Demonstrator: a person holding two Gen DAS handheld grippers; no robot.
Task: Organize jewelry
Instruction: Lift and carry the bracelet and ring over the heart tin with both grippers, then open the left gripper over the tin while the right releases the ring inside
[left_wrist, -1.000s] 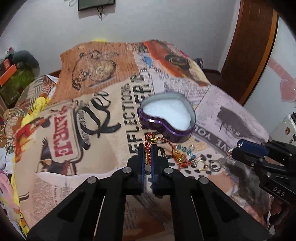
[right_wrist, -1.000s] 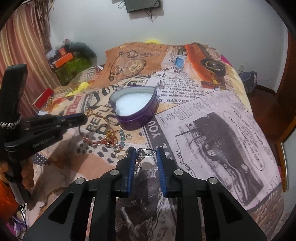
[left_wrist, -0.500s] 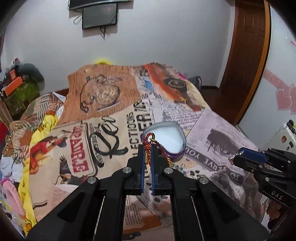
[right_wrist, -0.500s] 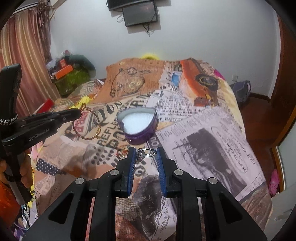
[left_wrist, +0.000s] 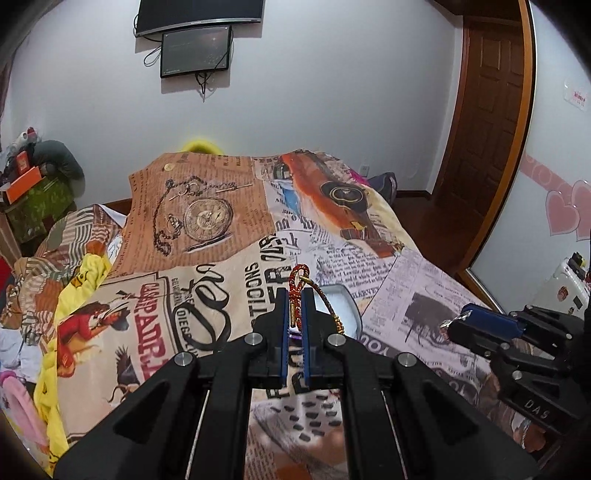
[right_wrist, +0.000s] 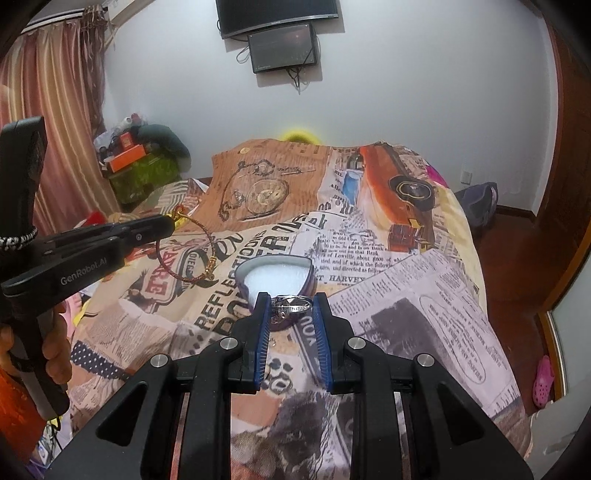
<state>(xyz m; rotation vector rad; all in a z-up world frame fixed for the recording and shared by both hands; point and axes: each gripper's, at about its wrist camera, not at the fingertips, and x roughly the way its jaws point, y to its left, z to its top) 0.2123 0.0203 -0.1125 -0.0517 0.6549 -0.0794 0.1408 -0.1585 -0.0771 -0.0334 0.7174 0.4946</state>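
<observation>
My left gripper (left_wrist: 294, 295) is shut on a red and gold cord bracelet (left_wrist: 297, 283) and holds it in the air above the bed. From the right wrist view the bracelet (right_wrist: 184, 254) hangs as a loop from the left gripper (right_wrist: 170, 221). My right gripper (right_wrist: 291, 301) is shut on a silver ring (right_wrist: 293, 303), held above the purple heart-shaped box (right_wrist: 275, 275) with white foam inside. In the left wrist view the box (left_wrist: 343, 304) is partly hidden behind the left fingers, and the right gripper (left_wrist: 452, 323) is at the right.
The bed is covered by a newspaper-print quilt (right_wrist: 406, 295). Cluttered boxes and bags (right_wrist: 140, 158) stand at the far left by a curtain. A wooden door (left_wrist: 491, 122) is at the right. Screens (left_wrist: 195, 48) hang on the far wall.
Both grippers have risen from the quilt, the left lifting the bracelet off it and the right lifting the ring. The loose jewelry on the quilt has dropped out of view.
</observation>
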